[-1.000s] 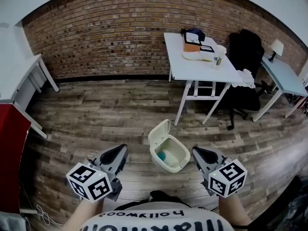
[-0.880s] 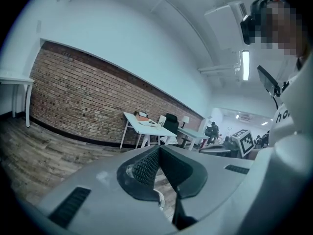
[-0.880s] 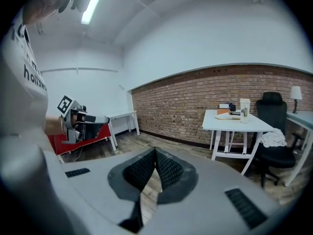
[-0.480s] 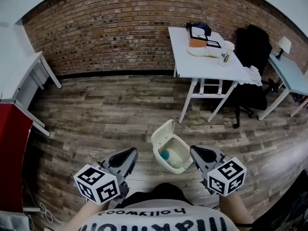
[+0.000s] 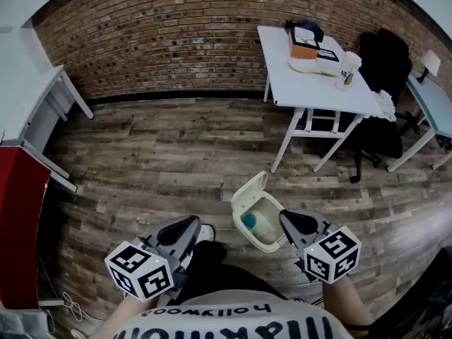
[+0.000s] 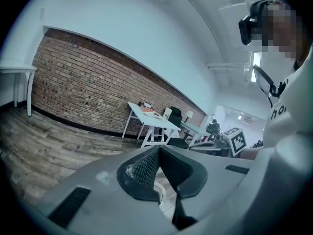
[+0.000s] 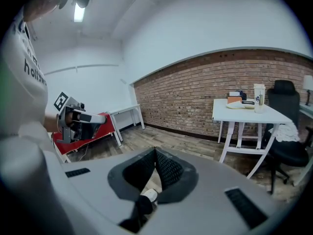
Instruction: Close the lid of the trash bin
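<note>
Nearest in, left gripper point(image 5: 192, 222): jaws pressed together, nothing held, over the floorboards to the left of the trash bin point(image 5: 239, 221). Right gripper point(image 5: 286, 217): likewise closed and empty, tip right by the bin's right rim from the head view. Between them, bin on the floor and wide open, something blue inside, lid point(image 5: 250, 186) tipped up along the far edge. Beyond, white table point(image 5: 311, 69), then brick wall point(image 5: 176, 34). Danger from here: catching the rim rather than the lid and shoving or tipping a probably light bin, or knocking the lid down crooked.
</note>
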Demonstrator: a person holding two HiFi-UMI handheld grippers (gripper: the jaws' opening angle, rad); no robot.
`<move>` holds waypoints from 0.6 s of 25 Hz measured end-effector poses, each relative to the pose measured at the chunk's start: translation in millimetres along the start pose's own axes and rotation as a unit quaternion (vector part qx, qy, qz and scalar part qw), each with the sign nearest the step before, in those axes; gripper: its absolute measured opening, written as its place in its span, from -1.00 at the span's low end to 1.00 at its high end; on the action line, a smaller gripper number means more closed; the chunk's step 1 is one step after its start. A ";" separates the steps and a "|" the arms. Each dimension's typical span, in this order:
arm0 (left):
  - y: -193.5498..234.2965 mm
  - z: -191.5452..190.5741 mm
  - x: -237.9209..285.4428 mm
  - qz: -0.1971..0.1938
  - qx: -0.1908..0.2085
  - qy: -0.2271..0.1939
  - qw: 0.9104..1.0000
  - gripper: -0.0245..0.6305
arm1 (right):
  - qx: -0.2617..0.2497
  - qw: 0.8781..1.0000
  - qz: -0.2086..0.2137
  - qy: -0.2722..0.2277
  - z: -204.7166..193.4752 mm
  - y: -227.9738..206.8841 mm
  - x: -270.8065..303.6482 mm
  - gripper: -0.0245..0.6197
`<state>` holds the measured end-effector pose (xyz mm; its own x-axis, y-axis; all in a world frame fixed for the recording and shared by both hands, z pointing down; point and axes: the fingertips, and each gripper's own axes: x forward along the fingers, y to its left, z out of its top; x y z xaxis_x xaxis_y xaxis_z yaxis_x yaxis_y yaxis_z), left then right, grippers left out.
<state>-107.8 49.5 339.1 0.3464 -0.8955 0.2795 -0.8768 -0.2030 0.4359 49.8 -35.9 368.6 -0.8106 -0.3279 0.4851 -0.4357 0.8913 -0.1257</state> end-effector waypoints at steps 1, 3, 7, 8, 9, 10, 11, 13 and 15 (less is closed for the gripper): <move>6.9 0.1 4.6 -0.003 0.000 0.003 1.000 -0.90 | -0.001 1.000 -0.003 0.003 1.0 -2.5 6.5 -0.90; 21.8 4.3 15.5 -0.010 -0.005 0.006 1.000 -0.90 | -0.004 1.000 -0.011 0.009 6.3 -8.0 18.2 -0.90; 37.4 27.4 37.4 -0.041 -0.013 0.003 0.999 -0.90 | -0.006 1.000 -0.022 0.019 23.6 -21.1 38.1 -0.90; 39.4 31.4 41.0 -0.050 -0.008 0.003 0.999 -0.90 | -0.009 0.999 -0.022 0.025 25.1 -24.1 44.8 -0.90; 43.2 32.9 43.8 -0.056 -0.001 0.005 0.998 -0.91 | -0.012 0.999 -0.023 0.032 24.6 -27.4 52.8 -0.90; 49.5 31.8 45.8 -0.057 0.004 0.009 0.998 -0.90 | -0.014 0.999 -0.024 0.039 22.2 -30.4 61.9 -0.90; 58.0 28.2 46.6 -0.054 0.004 0.015 0.998 -0.91 | -0.012 0.999 -0.024 0.047 17.9 -32.6 71.6 -0.90; 78.1 18.4 43.1 -0.040 -0.007 0.026 0.999 -0.91 | 0.002 0.998 -0.019 0.062 6.5 -33.4 90.7 -0.90; 98.7 12.1 35.5 -0.022 -0.021 0.031 0.999 -0.90 | 0.016 0.997 -0.011 0.077 -3.7 -33.7 109.1 -0.90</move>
<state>-186.1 -7.1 381.7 0.4061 -0.8591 0.3116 -0.8455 -0.2239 0.4848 -22.5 -100.5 429.0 -0.7319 -0.2939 0.6148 -0.4672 0.8732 -0.1388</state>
